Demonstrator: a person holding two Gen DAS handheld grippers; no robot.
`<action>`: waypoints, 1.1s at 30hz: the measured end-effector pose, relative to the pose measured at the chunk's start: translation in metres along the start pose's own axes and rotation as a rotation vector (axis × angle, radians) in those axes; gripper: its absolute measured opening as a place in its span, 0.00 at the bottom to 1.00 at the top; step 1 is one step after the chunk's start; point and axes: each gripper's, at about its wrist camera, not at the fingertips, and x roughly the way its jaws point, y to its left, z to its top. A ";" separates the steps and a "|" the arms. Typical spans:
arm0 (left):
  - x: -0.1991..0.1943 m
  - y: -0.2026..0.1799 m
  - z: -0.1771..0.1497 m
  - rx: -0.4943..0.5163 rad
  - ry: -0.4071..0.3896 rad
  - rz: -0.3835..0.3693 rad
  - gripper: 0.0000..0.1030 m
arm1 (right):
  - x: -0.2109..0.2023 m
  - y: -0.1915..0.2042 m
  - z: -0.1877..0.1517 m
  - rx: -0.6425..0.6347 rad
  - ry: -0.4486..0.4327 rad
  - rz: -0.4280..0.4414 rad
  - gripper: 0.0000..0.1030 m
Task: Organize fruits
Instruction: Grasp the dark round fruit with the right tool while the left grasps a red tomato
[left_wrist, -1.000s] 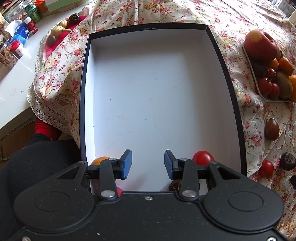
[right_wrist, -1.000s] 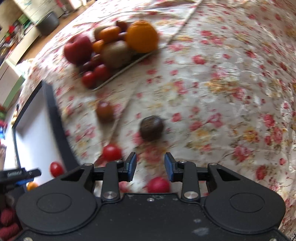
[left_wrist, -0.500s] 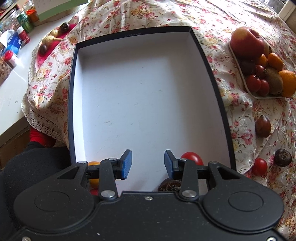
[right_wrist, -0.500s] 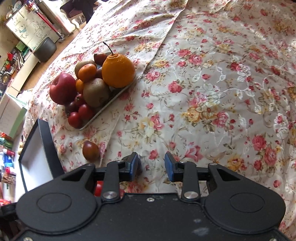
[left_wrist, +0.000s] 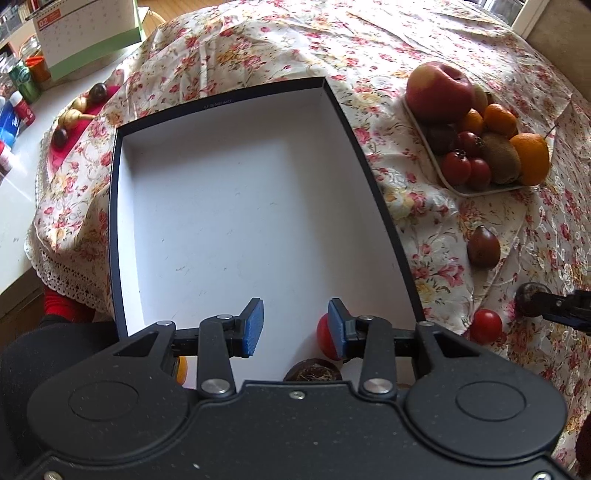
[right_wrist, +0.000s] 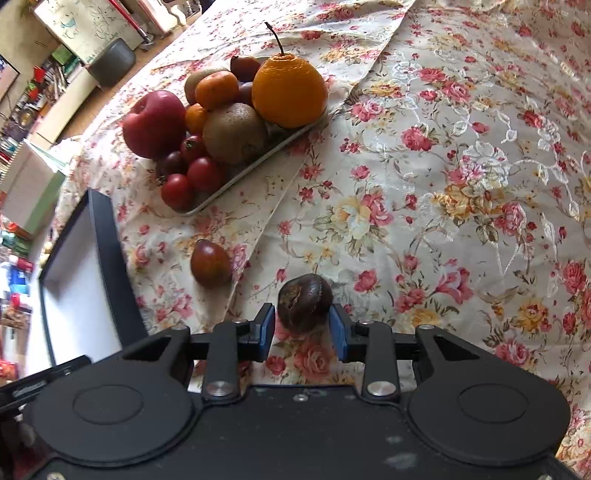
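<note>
The dark wrinkled fruit (right_wrist: 304, 302) lies on the flowered tablecloth (right_wrist: 443, 184) at lower centre of the right wrist view, between the blue pads of the right gripper (right_wrist: 302, 326). The jaws stand apart around it: a sliver of gap shows at the left pad, while the right pad looks close to touching, so I judge the fruit is not yet clamped.

In the left wrist view the left gripper (left_wrist: 295, 328) hangs open and empty over the near end of the box (left_wrist: 114, 221), with a red tomato (left_wrist: 323, 338) and a dark fruit (left_wrist: 312, 371) behind its fingers at the lower edge.

Risks, as I judge them:
- The fruit is round and sits near the tips of the pads, not deep between them. If the jaws close there, it may squirt forward and roll across the cloth.
- Its skin looks soft and split at one spot, so a hard squeeze might bruise or burst it.
- The cloth lies loose and creased; pads that dip too low could pinch fabric and drag it, disturbing the brown pointed fruit (right_wrist: 210, 264) to the left of centre and the heaped tray (right_wrist: 243, 177) at upper left.
- The box wall stands at the left edge of the frame, and a low carry could knock the fruit against its rim.
</note>
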 end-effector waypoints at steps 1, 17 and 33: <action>0.000 -0.002 0.000 0.008 -0.004 0.000 0.45 | 0.003 0.001 0.001 -0.001 0.003 -0.007 0.35; -0.012 -0.070 -0.013 0.166 -0.025 -0.075 0.45 | -0.007 -0.019 0.004 0.021 -0.005 0.017 0.24; 0.037 -0.165 -0.030 0.284 0.075 -0.109 0.45 | -0.050 -0.075 0.002 0.121 -0.102 0.025 0.25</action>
